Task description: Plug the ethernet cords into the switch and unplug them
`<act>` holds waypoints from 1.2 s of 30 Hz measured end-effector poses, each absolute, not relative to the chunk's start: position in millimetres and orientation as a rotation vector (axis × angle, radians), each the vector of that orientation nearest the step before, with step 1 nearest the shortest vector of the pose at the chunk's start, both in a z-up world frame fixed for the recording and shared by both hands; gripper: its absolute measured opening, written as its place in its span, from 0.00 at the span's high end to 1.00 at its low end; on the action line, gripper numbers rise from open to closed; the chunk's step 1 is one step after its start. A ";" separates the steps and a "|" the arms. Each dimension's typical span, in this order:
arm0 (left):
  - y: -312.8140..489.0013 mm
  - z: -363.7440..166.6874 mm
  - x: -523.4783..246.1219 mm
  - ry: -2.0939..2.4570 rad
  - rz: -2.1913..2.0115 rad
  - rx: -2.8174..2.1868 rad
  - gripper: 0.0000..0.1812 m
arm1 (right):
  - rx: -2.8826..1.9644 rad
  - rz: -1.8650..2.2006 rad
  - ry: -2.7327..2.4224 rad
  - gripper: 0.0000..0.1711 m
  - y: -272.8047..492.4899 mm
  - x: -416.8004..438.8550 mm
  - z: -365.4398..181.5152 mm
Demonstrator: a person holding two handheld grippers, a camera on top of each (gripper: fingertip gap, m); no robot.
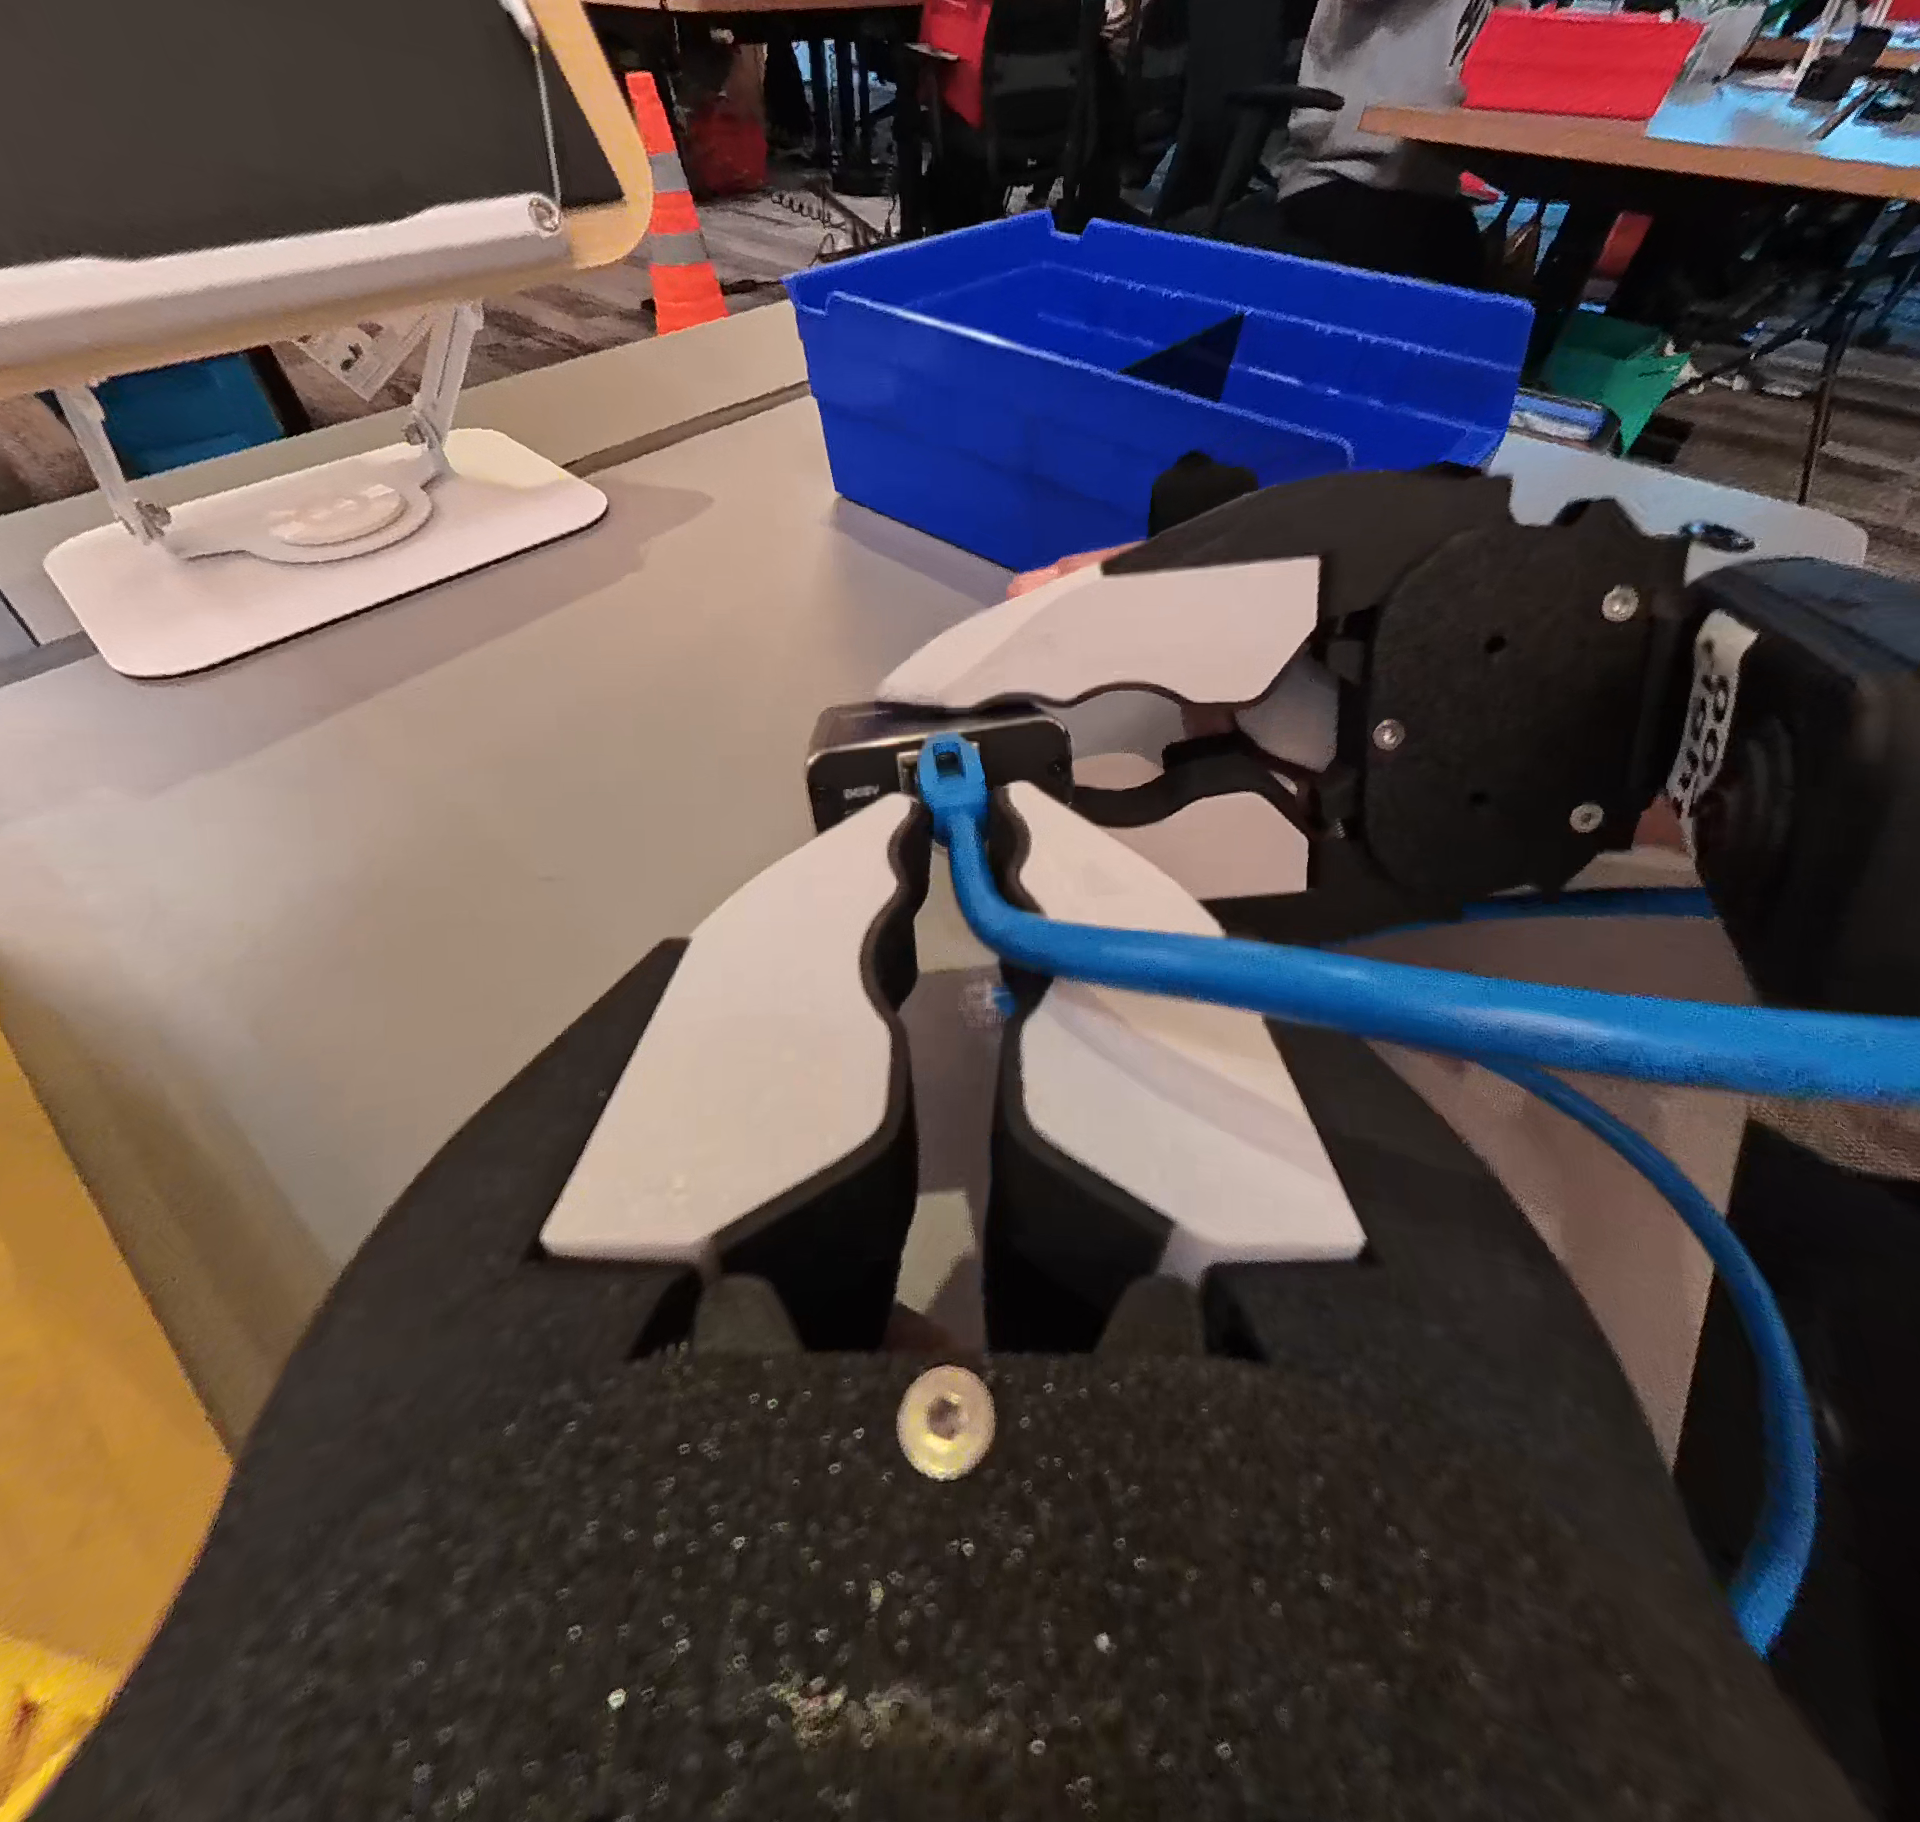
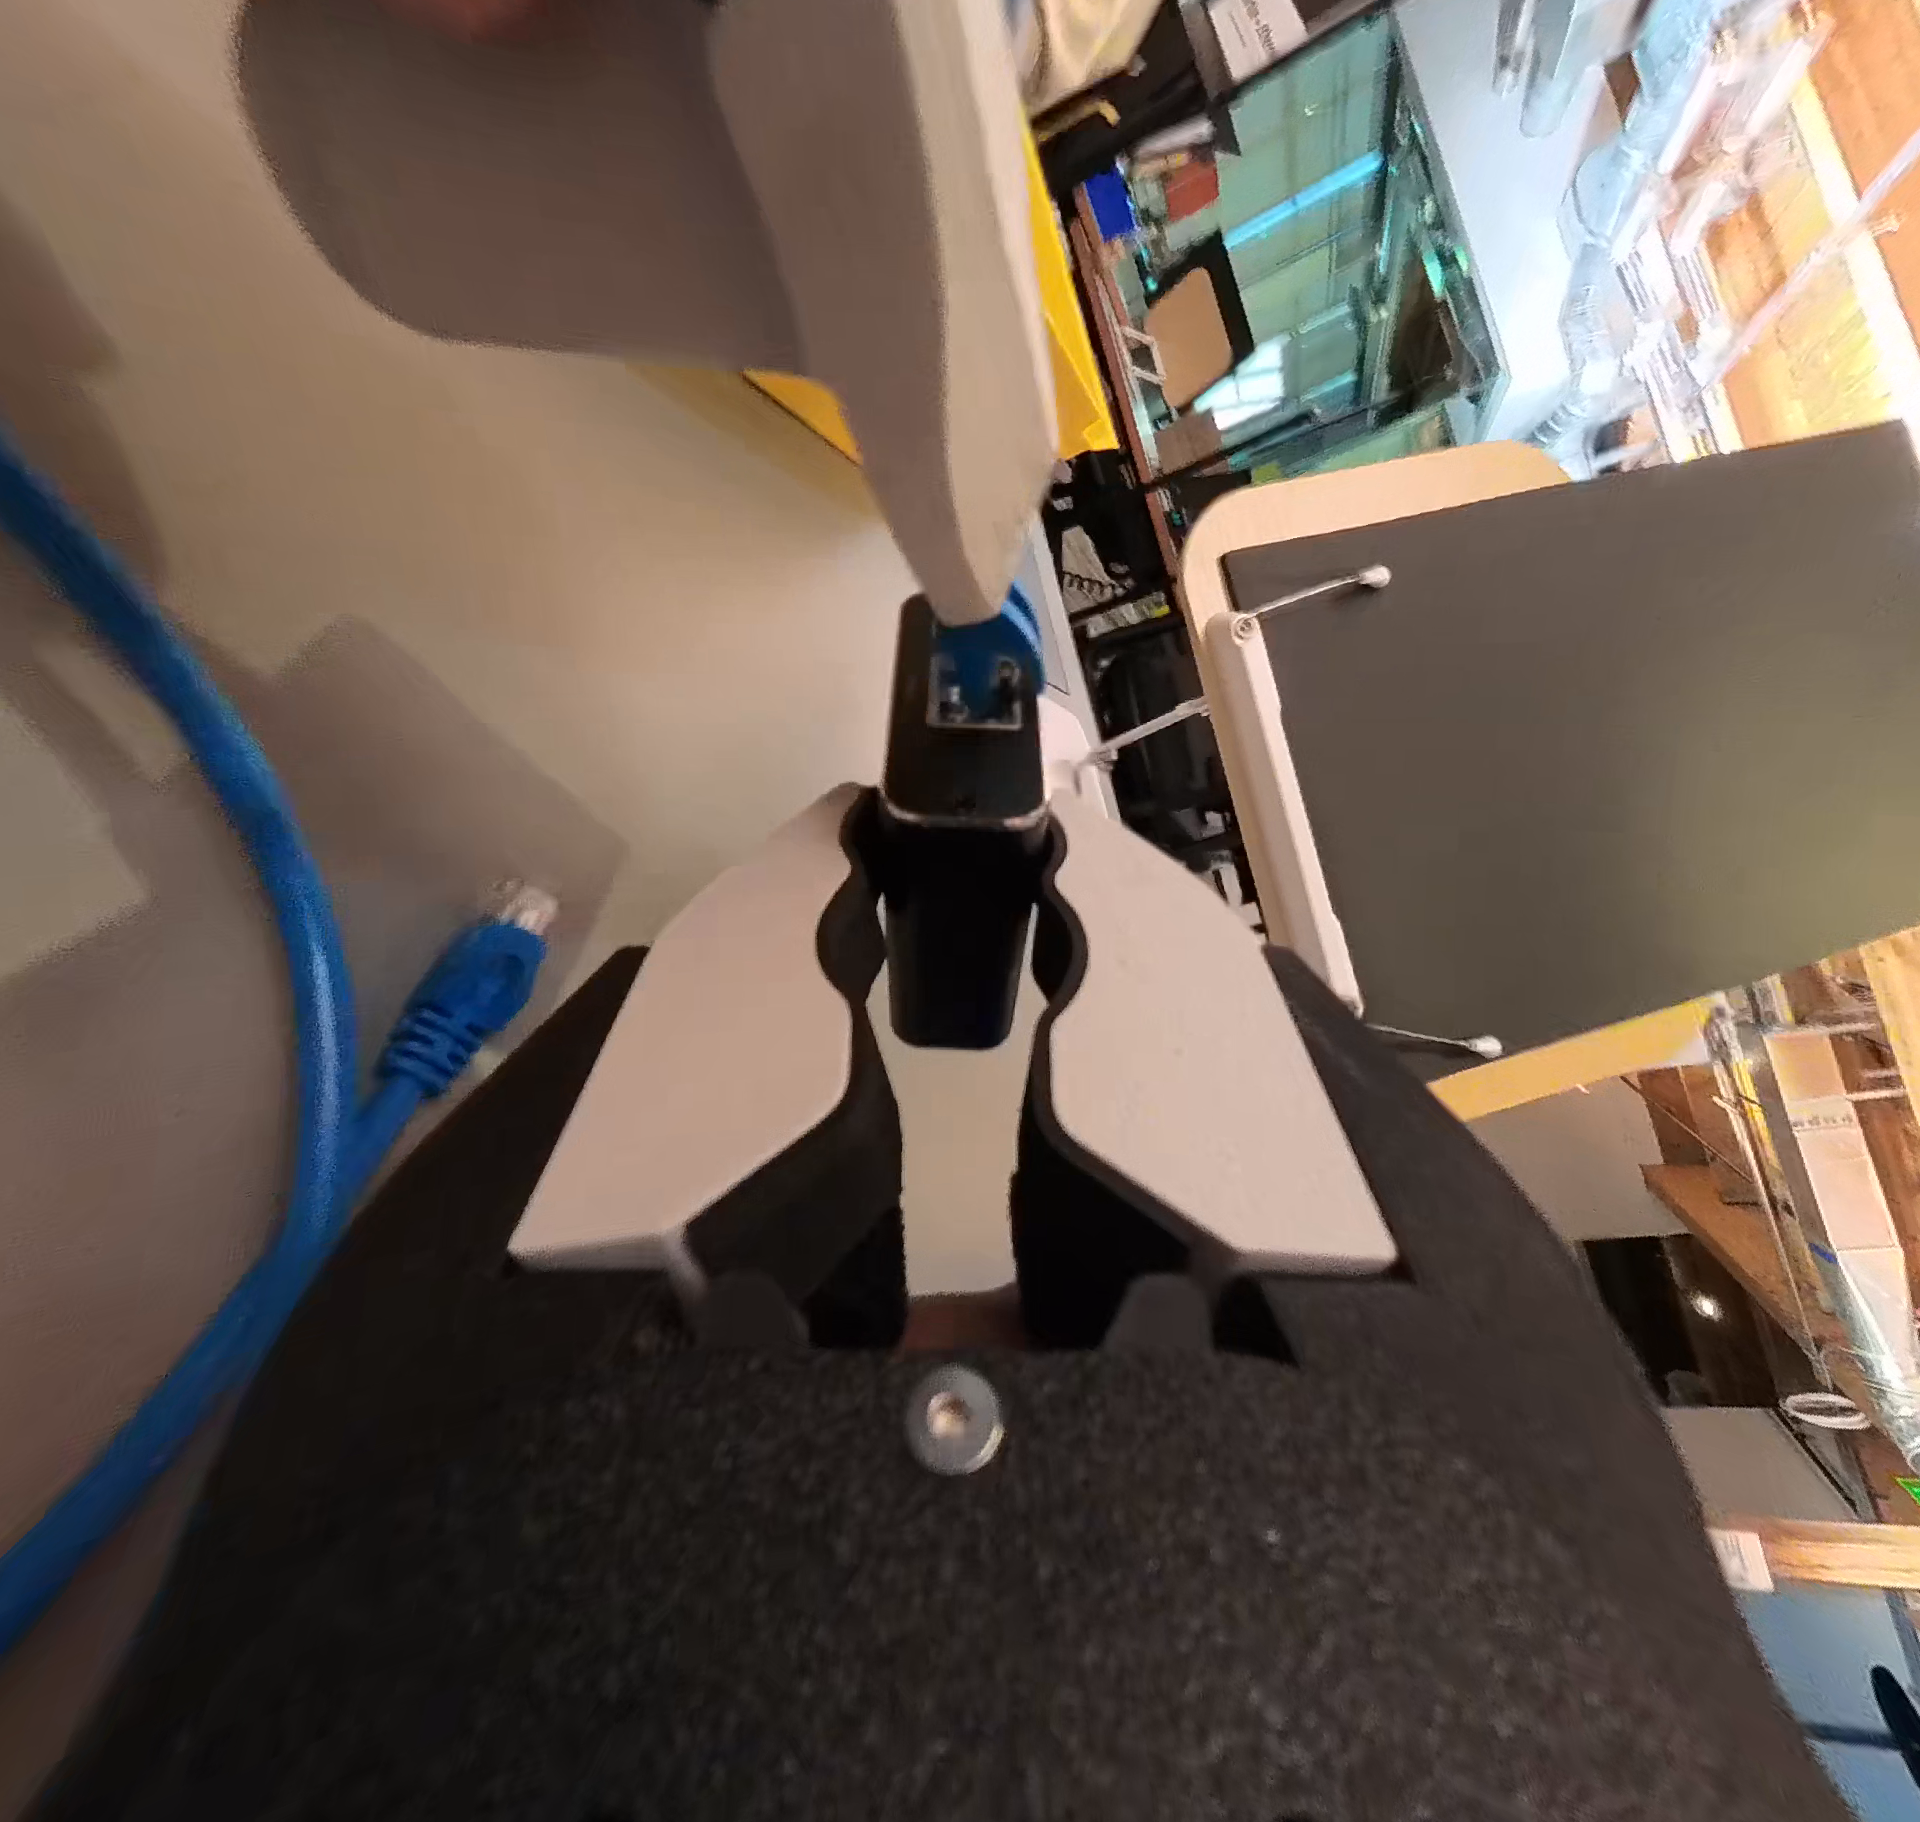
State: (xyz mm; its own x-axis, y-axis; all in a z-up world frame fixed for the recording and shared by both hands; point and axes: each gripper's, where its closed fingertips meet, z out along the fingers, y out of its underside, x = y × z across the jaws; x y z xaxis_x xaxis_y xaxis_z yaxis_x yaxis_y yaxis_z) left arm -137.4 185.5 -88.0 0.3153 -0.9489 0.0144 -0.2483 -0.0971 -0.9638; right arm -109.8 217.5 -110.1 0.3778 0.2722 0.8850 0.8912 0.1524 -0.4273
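A small black switch is held just above the grey table. My right gripper is shut on the switch from the side; it also shows in the left wrist view, coming in from the right. A blue ethernet cord has its plug seated in a port on the switch's face. My left gripper is shut on the cord's boot right behind that plug. The cord's other plug lies loose on the table in the right wrist view.
A blue plastic bin stands behind the switch. A tablet on a white stand is at the left rear. A yellow bin edge is at the near left. The cord loops off the table's right side. There is about 5 centimetres between the tips of the two grippers.
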 end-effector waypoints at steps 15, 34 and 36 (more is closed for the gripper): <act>217.5 -71.4 -159.2 1.056 -0.801 -1.628 0.94 | -1.630 -0.200 -1.042 0.77 211.7 -102.4 -112.1; 176.1 -29.0 -132.9 1.042 -0.860 -1.525 0.82 | -1.577 -0.277 -0.850 0.84 217.8 -101.6 -66.4; 180.8 -26.1 -140.1 0.986 -0.993 -1.570 0.75 | -1.519 -0.110 -0.800 0.84 212.7 -97.1 -57.1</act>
